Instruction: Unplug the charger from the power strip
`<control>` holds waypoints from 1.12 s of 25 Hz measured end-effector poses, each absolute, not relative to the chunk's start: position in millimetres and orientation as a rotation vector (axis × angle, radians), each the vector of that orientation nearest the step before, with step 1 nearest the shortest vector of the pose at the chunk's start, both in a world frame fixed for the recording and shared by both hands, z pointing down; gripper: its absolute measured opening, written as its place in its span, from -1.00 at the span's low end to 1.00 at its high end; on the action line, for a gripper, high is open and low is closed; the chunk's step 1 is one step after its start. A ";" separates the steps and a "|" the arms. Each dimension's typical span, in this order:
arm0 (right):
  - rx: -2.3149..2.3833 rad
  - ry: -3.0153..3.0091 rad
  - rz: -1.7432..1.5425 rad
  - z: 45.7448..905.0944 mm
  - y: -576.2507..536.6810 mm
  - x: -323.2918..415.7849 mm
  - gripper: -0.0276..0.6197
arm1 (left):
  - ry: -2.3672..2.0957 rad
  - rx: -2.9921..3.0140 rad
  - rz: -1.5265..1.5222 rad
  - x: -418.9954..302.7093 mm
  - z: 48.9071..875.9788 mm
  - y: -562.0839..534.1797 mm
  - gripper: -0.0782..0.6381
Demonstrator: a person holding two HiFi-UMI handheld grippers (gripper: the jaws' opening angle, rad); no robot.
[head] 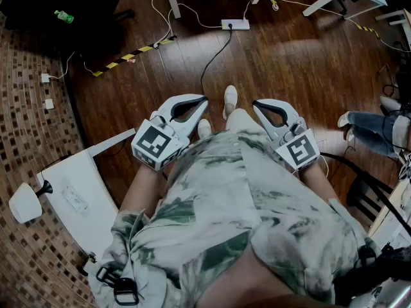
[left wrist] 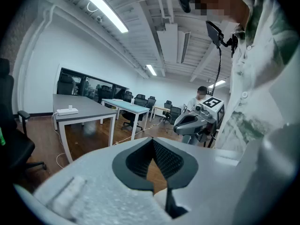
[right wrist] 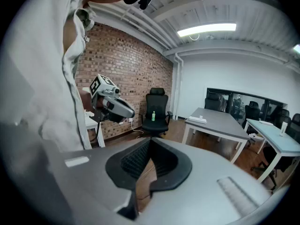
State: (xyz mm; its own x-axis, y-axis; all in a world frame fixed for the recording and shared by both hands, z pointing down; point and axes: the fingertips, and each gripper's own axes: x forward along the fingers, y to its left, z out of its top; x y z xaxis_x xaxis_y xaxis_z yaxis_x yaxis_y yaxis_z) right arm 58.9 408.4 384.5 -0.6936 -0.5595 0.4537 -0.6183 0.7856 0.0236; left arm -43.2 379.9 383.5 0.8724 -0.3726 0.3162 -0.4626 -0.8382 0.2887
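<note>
**A:** How do the fingers stand?

**B:** The left gripper [left wrist: 152,140] has its dark ribbed fingers [left wrist: 136,162] shut tip to tip. Only a small gap shows behind the tips, with bare wood floor seen through it and nothing in it. The right gripper [right wrist: 150,142] is the same: its fingers [right wrist: 127,162] are together and grip nothing.

**A:** And where are they held?

**B:** In the head view the left gripper [head: 192,105] and the right gripper [head: 264,109] are both close against the person's patterned shirt [head: 257,204]. They sit on either side of the body and tilt a little downward, with the tips angled toward each other. Each gripper shows in the other's view. The person's white shoes [head: 230,99] are on the floor between them.

**A:** Where is the power strip?

**B:** The white power strip [head: 235,24] lies on the wooden floor [head: 302,63] straight ahead, well apart from both grippers. A black cable [head: 215,56] runs from its near edge back toward the person. The charger at the strip is too small to make out. White leads trail off both ends of the strip.

**A:** What is around it?

**B:** A strip of yellow-and-black tape [head: 131,55] lies on the floor to the left of the power strip. A white worktop [head: 64,172] is at the lower left. Another person's leg [head: 372,127] shows at the right edge.
</note>
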 end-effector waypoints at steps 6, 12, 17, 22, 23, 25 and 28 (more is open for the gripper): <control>0.843 -2.581 0.172 397.9 317.9 85.2 -0.90 | -0.680 2.664 0.404 -14.7 396.6 303.9 -0.78; 0.774 -2.629 0.140 396.8 237.6 120.2 -0.90 | -0.815 2.659 0.397 3.9 377.6 228.0 -0.78; 0.722 -2.619 0.111 414.5 190.0 141.8 -0.90 | -0.880 2.642 0.417 10.8 378.0 181.4 -0.78; 0.708 -2.612 0.180 421.2 154.5 131.2 -0.90 | -0.906 2.643 0.432 1.2 376.7 142.2 -0.78; 0.700 -2.615 0.169 420.9 148.3 126.1 -0.90 | -0.901 2.646 0.434 -0.7 377.1 134.6 -0.78; 0.691 -2.624 0.160 419.2 136.3 114.9 -0.90 | -0.887 2.655 0.442 -5.8 381.0 118.1 -0.78; 0.690 -2.602 0.131 427.2 101.7 105.8 -0.90 | -0.875 2.682 0.413 -12.2 387.6 77.9 -0.78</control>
State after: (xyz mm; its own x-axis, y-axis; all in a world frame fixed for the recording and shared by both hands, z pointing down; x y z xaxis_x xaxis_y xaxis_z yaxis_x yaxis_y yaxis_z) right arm 105.8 101.7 427.2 -0.7773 -0.4490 0.4407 -0.4908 0.8710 0.0216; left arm -12.2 77.9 387.6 0.7745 -0.5236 0.3549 -0.6066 -0.7738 0.1821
